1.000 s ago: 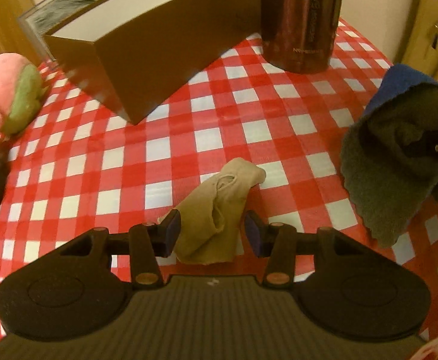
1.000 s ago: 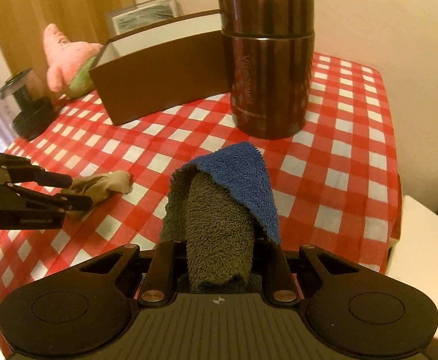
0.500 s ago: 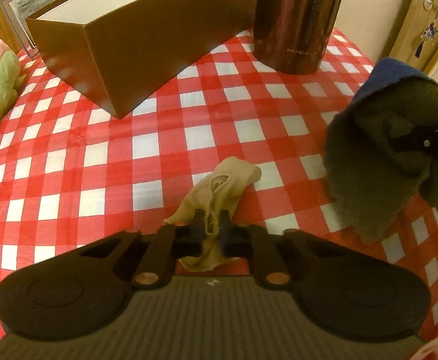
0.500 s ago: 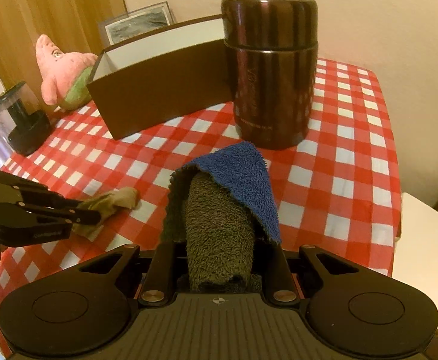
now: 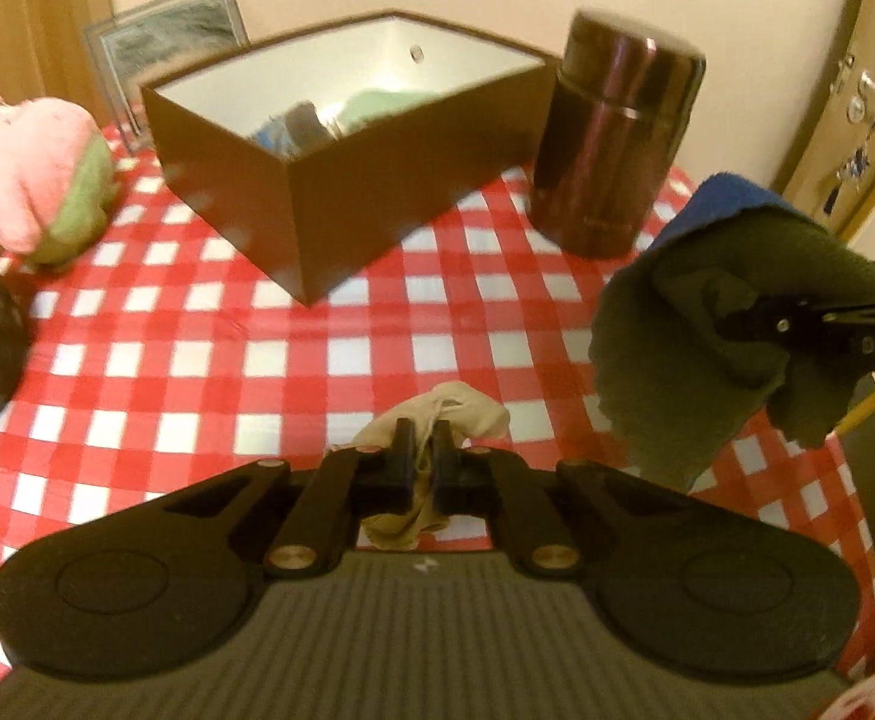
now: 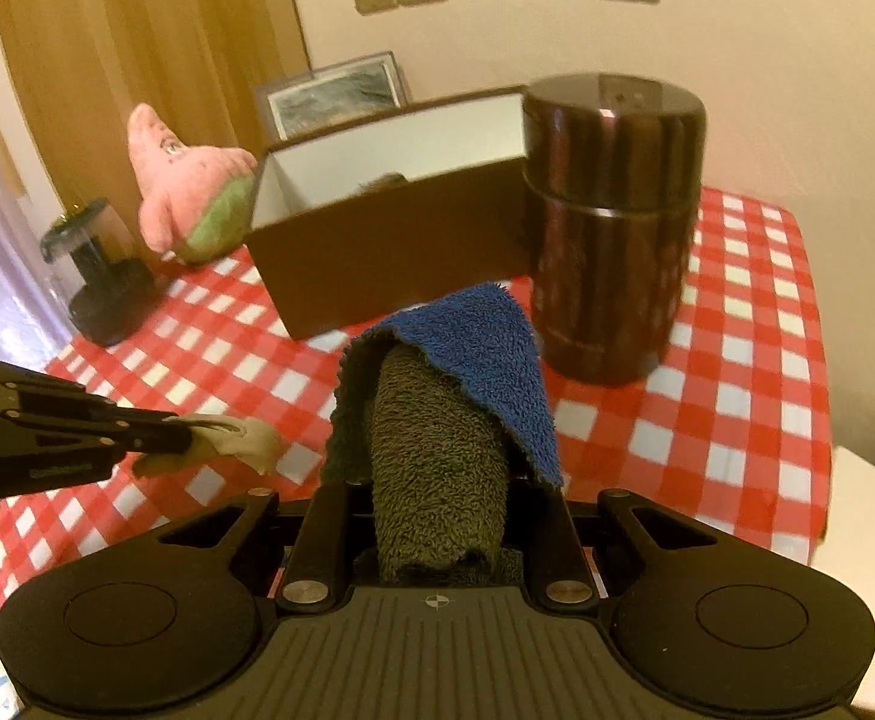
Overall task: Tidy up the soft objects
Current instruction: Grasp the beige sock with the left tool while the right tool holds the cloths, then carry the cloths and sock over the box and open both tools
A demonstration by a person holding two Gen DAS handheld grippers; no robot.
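Your left hand-held gripper (image 5: 422,450) pinches a beige stocking (image 5: 467,414) above the counter's (image 5: 197,354) near edge; your right hand-held gripper (image 6: 437,480) clamps a grey-and-blue towel (image 6: 437,444), lifted beside it. Toward the far edge stands the brown box (image 5: 341,192), cloths inside, between a pink plush toy (image 5: 29,180) and a dark flask (image 5: 611,144).

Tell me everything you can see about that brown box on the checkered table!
The dark brown rectangular box has no lid and a plain white inside with a small round hole high on its far wall. Its walls look thin and stiff, like cardboard. It stands upright on the red and white checkered tablecloth, one corner turned toward the left camera. Soft things already lie inside: something pale green, something blue and something dark. A tall brown metal canister stands close beside it; whether they touch is unclear. Neither gripper touches the box.
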